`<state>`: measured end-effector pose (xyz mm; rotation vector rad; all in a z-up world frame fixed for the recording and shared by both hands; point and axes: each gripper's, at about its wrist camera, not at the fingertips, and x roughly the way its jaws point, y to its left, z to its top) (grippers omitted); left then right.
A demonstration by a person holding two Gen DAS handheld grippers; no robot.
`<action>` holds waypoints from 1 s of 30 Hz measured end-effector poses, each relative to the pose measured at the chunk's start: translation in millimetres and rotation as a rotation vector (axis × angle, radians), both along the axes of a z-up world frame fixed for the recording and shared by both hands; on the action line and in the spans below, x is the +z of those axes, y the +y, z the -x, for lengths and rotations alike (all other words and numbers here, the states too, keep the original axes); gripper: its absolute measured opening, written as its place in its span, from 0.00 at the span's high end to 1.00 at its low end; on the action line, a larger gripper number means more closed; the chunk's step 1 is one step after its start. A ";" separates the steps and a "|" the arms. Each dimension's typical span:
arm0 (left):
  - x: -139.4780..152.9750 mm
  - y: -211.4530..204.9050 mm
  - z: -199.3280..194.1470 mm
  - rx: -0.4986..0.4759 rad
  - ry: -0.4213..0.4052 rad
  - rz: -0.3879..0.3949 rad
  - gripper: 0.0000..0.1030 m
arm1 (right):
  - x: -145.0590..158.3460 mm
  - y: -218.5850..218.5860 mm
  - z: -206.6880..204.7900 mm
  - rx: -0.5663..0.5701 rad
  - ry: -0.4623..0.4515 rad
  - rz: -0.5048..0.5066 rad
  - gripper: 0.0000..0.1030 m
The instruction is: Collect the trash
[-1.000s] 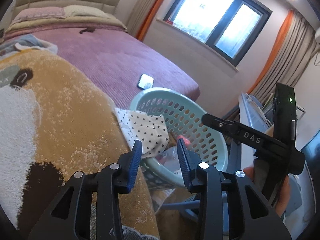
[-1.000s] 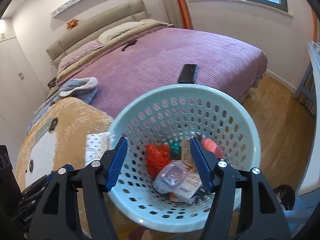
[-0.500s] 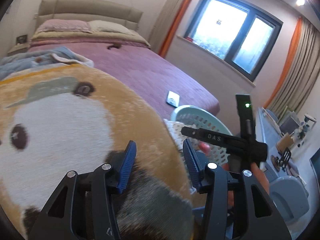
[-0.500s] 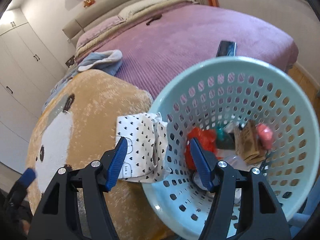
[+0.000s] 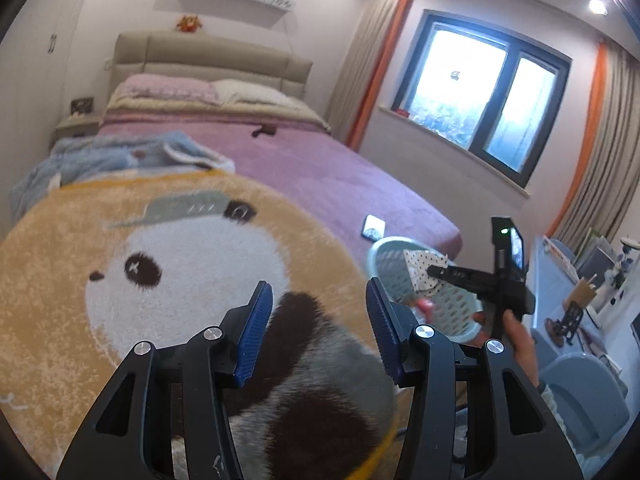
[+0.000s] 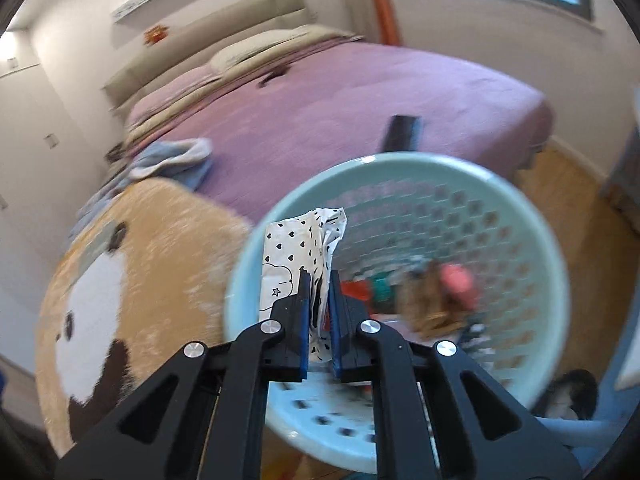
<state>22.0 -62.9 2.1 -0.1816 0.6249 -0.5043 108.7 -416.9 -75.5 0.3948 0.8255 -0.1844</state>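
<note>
My right gripper (image 6: 319,280) is shut on a white wrapper with black hearts (image 6: 296,244) and holds it upright over the near-left rim of a pale green perforated basket (image 6: 520,216). The basket holds red, pink and brown trash (image 6: 436,292). In the left wrist view the same wrapper (image 5: 422,268) hangs from the right gripper (image 5: 434,271) over the basket (image 5: 386,258). My left gripper (image 5: 318,300) is open and empty above a tan panda blanket (image 5: 120,216).
A purple bed (image 6: 340,104) lies behind, with a dark remote (image 6: 400,132) near its foot and a blue garment (image 6: 176,156). A phone (image 5: 374,227) lies on the bed edge. A window (image 5: 480,92) and a cluttered desk (image 5: 580,292) are on the right.
My right gripper closed on the heart-print wrapper that lay on the blanket by the basket and lifted it over the basket rim. My left gripper drew back and up from the basket.
</note>
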 end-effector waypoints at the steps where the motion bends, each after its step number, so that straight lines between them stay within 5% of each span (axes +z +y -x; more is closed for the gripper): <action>1: 9.4 -9.0 5.6 -0.024 -0.016 0.001 0.53 | 1.6 -6.1 2.4 -0.021 0.015 0.014 0.92; 4: 39.0 -40.0 28.9 -0.079 -0.079 -0.008 0.37 | 1.6 -20.2 6.1 -0.038 0.045 0.016 0.82; 7: 64.7 -67.3 45.8 -0.133 -0.130 0.003 0.31 | 5.1 -30.5 20.8 -0.057 0.019 0.007 0.59; 13: 62.6 -99.2 59.5 -0.046 -0.219 -0.097 0.11 | 22.7 -25.6 58.8 -0.042 -0.073 -0.041 0.57; 23: 0.4 -82.0 54.0 0.163 -0.161 -0.231 0.10 | 58.6 42.7 130.0 0.018 -0.245 0.103 0.46; 30: -8.3 -58.5 68.2 0.268 -0.216 -0.285 0.10 | 69.9 84.8 155.4 0.043 -0.345 0.223 0.44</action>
